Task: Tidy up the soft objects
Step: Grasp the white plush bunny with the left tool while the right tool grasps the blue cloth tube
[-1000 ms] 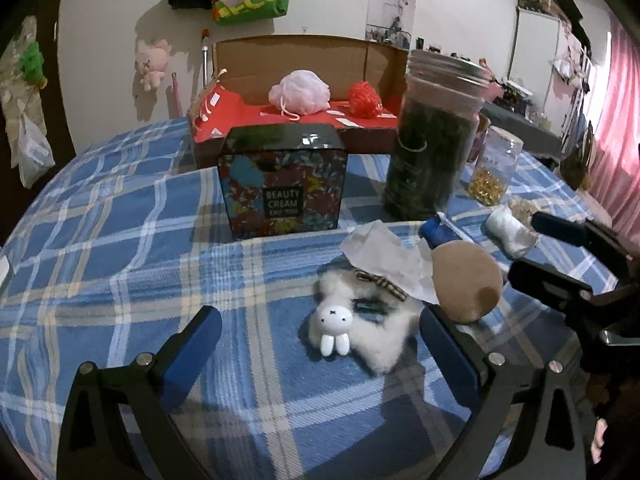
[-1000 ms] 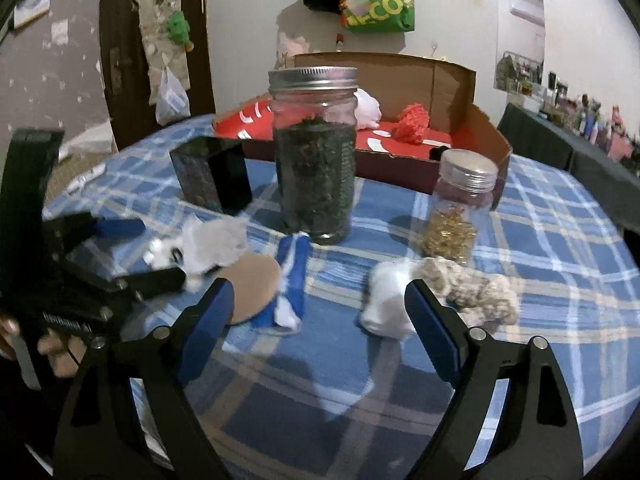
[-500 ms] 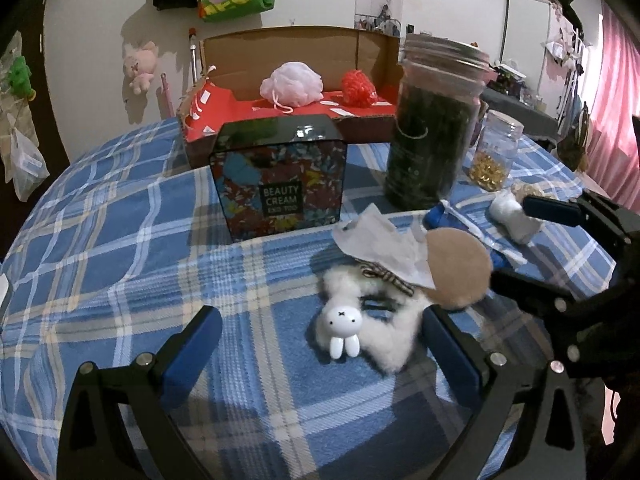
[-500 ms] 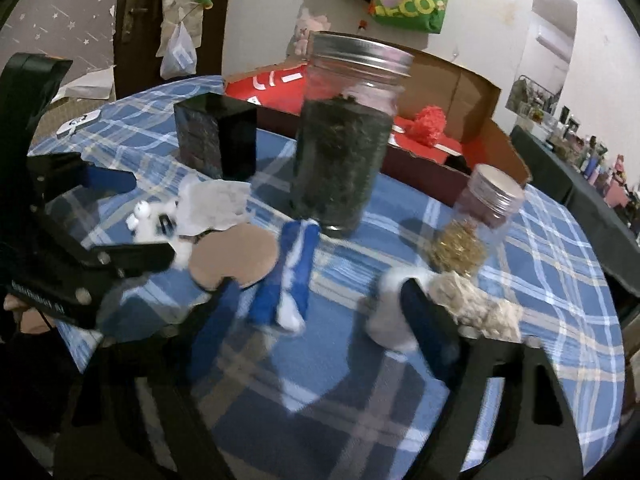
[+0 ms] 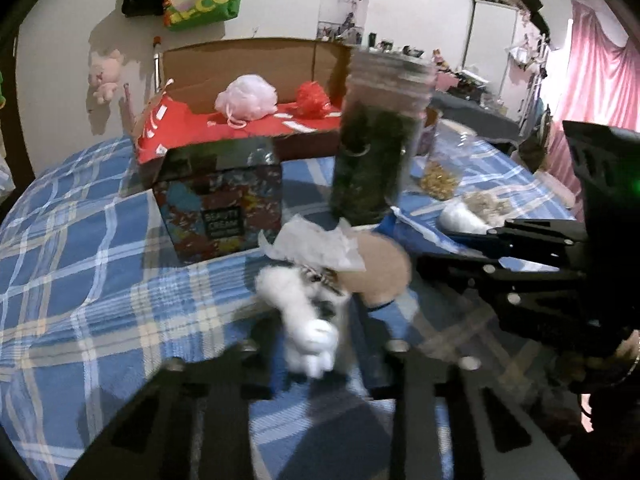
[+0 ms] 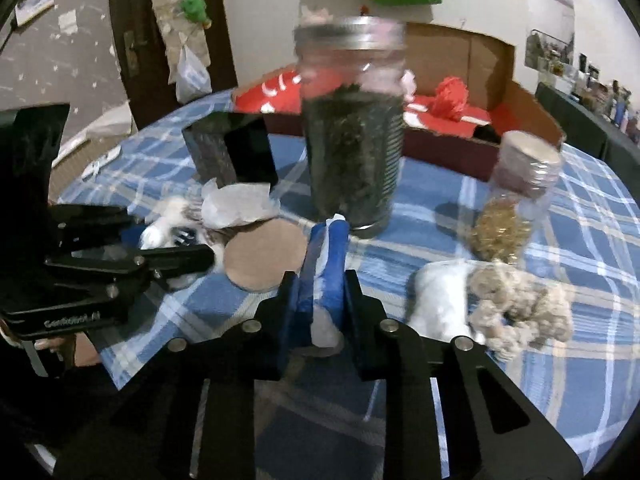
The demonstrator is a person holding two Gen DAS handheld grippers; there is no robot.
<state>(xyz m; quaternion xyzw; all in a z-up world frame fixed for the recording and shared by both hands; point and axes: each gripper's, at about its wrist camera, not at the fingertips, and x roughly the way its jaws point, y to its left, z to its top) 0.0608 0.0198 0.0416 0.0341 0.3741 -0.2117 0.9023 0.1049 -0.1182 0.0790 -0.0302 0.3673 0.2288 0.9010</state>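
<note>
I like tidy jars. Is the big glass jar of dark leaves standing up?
Yes, upright. The big glass jar of dark leaves stands on its base, metal lid on top.

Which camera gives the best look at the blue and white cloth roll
The right wrist view. There the blue and white cloth roll lies centred and close, clamped between the right gripper fingers. The left wrist view shows only a blurred edge of it, largely hidden behind the round brown pad.

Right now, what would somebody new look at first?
Probably the left gripper, its jaws shut on a fluffy white bunny toy near the front of the blue checked tablecloth. Beside it, the right gripper pinches a blue and white cloth roll, before a tall glass jar of dark leaves.
</note>
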